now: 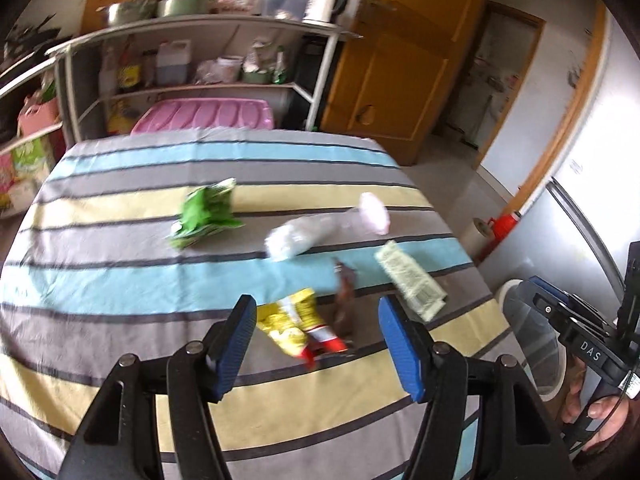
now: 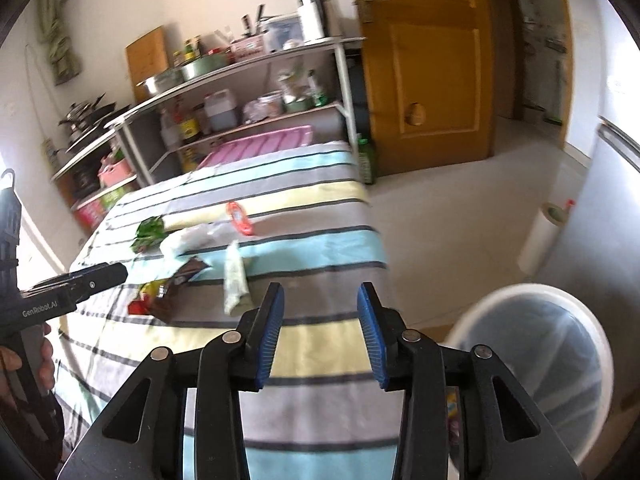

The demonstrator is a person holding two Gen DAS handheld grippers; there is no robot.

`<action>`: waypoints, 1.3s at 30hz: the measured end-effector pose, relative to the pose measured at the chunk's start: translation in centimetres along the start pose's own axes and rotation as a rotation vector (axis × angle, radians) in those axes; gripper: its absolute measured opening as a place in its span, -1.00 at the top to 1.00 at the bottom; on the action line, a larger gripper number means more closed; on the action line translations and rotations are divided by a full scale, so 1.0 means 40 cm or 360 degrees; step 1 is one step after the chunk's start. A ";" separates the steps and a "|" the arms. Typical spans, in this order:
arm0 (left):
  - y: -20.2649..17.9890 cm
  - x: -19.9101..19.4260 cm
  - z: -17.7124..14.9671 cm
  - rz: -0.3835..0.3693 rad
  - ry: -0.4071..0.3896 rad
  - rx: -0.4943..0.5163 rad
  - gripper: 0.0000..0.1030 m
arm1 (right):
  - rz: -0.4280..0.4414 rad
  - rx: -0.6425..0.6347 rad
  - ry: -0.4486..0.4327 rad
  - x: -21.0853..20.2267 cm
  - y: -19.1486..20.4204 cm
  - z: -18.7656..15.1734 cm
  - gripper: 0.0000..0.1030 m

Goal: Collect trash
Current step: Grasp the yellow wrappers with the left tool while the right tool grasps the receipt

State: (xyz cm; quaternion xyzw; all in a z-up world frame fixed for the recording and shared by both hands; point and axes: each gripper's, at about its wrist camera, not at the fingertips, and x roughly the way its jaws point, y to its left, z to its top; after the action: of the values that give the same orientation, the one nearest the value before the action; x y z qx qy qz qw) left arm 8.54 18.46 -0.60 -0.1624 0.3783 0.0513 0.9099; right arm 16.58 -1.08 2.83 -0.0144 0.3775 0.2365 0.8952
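The left gripper (image 1: 316,344) fills the bottom of the left wrist view, its blue-padded jaws standing apart with nothing between the pads. Past the gap, low in the centre of the frame, a yellow and red snack wrapper (image 1: 298,326) lies on the striped tablecloth (image 1: 100,280), with a brown wrapper (image 1: 345,300) touching its right side. Right of that lies a pale green packet (image 1: 412,282), tilted. Higher, near the middle, a crumpled clear plastic bag (image 1: 296,238) sits just right of a crumpled green wrapper (image 1: 206,216) — all of it blurred.

In the right wrist view the right gripper (image 2: 320,332) rises from the bottom centre, jaws also apart and empty, over the near edge of the cloth. The same litter clusters left of centre; a round red-rimmed lid (image 2: 239,218) lies at the upper end of the cluster. A white trash bin (image 2: 532,364) with a clear liner stands on the floor at lower right, just beside the table.

Each view catches the other gripper at its edge — held in a hand (image 2: 24,368) at far left of the right wrist view. A metal shelf rack (image 1: 192,40) crosses the upper left, a wooden door (image 1: 404,60) the upper right.
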 end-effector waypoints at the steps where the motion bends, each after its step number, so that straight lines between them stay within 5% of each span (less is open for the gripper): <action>1: 0.011 -0.002 -0.005 0.0006 0.0005 -0.0005 -0.28 | 0.0022 -0.0018 0.0015 0.017 0.017 0.007 0.21; 18: 0.073 0.075 -0.007 -0.0150 0.0143 -0.0156 -0.31 | 0.0130 -0.0267 0.0241 0.216 0.158 0.053 0.19; 34: 0.061 0.110 -0.022 -0.0082 0.0199 -0.0094 -0.28 | 0.0121 -0.0257 0.0323 0.272 0.161 0.054 0.19; 39: 0.059 0.109 -0.022 -0.0066 0.0212 -0.0084 -0.10 | 0.0138 -0.0269 0.0324 0.271 0.171 0.050 0.38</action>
State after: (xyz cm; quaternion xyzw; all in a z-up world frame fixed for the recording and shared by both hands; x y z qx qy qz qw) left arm 10.52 20.26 -4.87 -0.1972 0.4331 0.0314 0.8790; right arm 21.50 9.89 -2.10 -0.0974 0.4454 0.3031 0.8368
